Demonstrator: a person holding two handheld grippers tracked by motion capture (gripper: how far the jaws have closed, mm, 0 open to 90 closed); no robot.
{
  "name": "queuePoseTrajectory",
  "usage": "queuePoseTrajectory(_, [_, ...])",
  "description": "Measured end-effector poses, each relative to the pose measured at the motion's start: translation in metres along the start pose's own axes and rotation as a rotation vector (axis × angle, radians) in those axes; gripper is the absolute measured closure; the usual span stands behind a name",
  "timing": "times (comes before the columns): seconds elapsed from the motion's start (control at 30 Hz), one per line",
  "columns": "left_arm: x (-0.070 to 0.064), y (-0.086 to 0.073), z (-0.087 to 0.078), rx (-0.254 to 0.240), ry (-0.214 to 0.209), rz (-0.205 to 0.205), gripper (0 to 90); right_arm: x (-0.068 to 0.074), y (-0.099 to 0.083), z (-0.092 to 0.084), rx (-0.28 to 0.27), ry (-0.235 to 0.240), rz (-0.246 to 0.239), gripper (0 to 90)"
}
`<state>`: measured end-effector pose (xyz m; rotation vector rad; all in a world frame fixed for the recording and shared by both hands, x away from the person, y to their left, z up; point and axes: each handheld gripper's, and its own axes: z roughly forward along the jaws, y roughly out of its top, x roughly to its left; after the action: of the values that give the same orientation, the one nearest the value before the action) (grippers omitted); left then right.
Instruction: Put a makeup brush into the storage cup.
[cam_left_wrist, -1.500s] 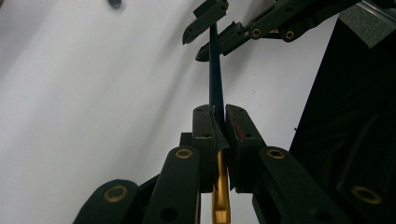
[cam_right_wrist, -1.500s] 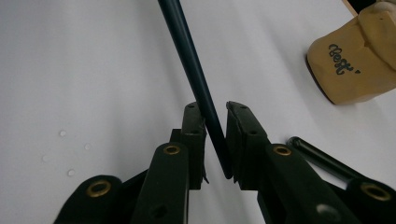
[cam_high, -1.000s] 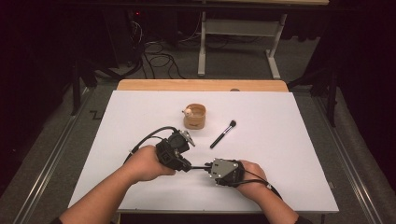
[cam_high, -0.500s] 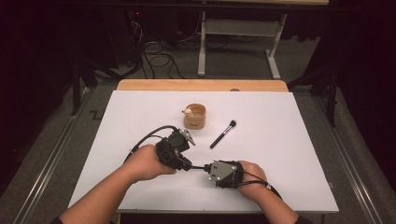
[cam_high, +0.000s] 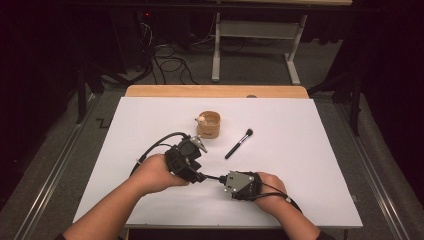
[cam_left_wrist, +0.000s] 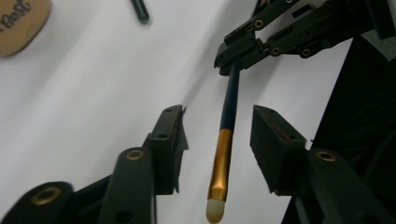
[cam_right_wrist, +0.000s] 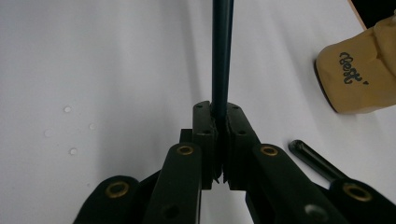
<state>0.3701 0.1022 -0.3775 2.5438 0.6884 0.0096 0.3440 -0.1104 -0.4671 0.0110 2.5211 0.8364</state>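
A thin brush (cam_left_wrist: 224, 154) with a dark blue handle, gold ferrule and pale tip lies between the jaws of my left gripper (cam_left_wrist: 218, 123). Those jaws have just been opening and stand apart, with neither pad on the brush. My right gripper (cam_right_wrist: 220, 112) is shut on the far end of the brush handle (cam_right_wrist: 221, 51). From the left gripper view, the right gripper (cam_left_wrist: 233, 53) pinches that end. In the high view, the left gripper (cam_high: 200, 176) and right gripper (cam_high: 223, 178) face each other near the table's front, with the brush (cam_high: 212, 177) spanning them.
A small tan wooden cup (cam_high: 209, 125) stands mid-table on the white sheet (cam_high: 310, 150). Right of it lies a black make-up brush (cam_high: 239, 143), its handle end (cam_right_wrist: 313, 158) close to my right gripper. The cup (cam_right_wrist: 359, 74) bears dark lettering. Cables trail on the floor behind.
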Motion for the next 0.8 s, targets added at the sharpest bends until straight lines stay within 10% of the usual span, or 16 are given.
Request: queuePoseTrajectory(0.8, [0.012, -0.035, -0.002, -0.147, 0.081, -0.087, 31.9, -0.011, -0.016, -0.007, 0.024, -0.023, 0.098, 86.5])
